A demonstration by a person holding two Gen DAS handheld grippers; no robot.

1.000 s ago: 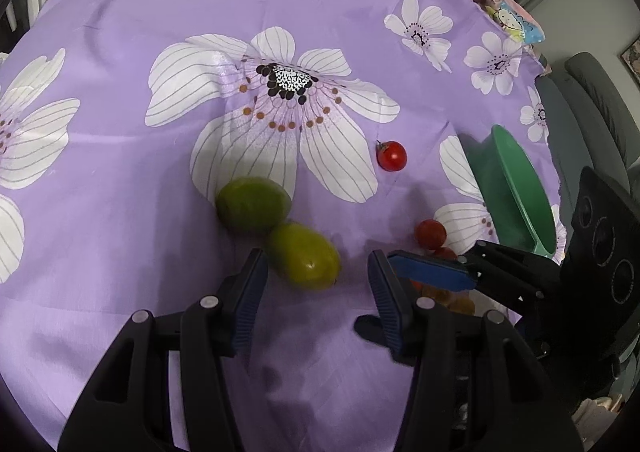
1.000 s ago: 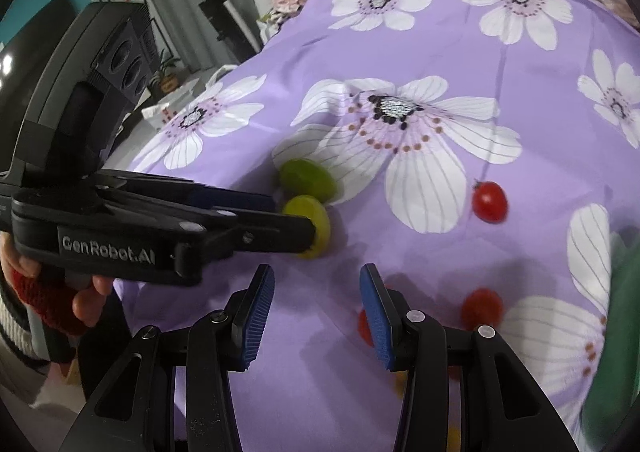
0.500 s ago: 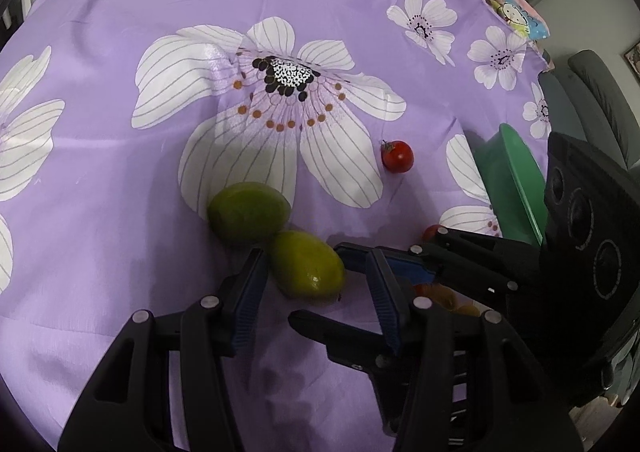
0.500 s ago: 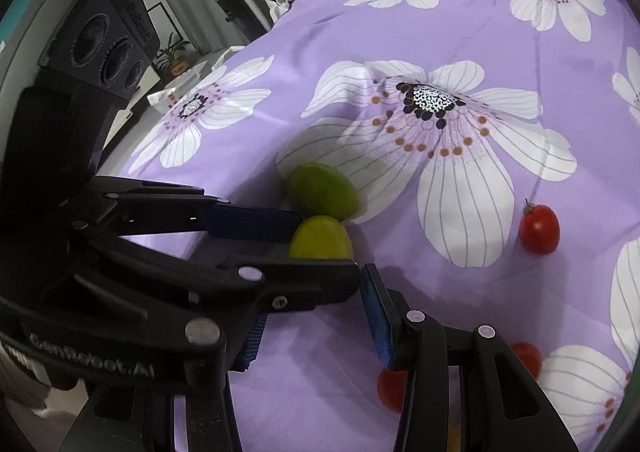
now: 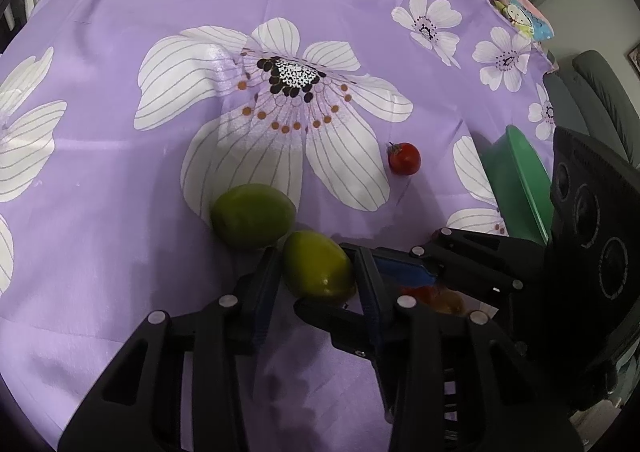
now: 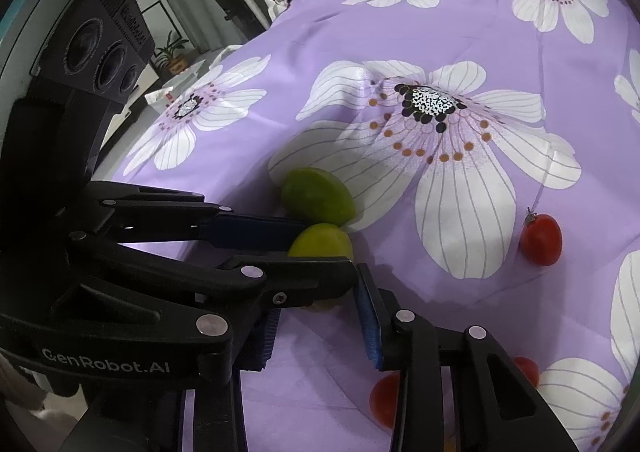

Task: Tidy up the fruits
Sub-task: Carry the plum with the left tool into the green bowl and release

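The left gripper (image 5: pixel 316 276) has just been closing around the near green fruit (image 5: pixel 318 266), now pinched between its pads, long axis toward ten o'clock, while the right gripper (image 6: pixel 316 322) narrows on nothing visible

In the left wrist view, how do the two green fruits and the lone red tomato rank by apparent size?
1. Far green fruit and near green fruit: look alike, no ranking; the near one is partly hidden.
2. Red tomato: clearly smallest.

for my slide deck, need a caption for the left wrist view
Left gripper jaws closing around a green fruit on the purple floral cloth.
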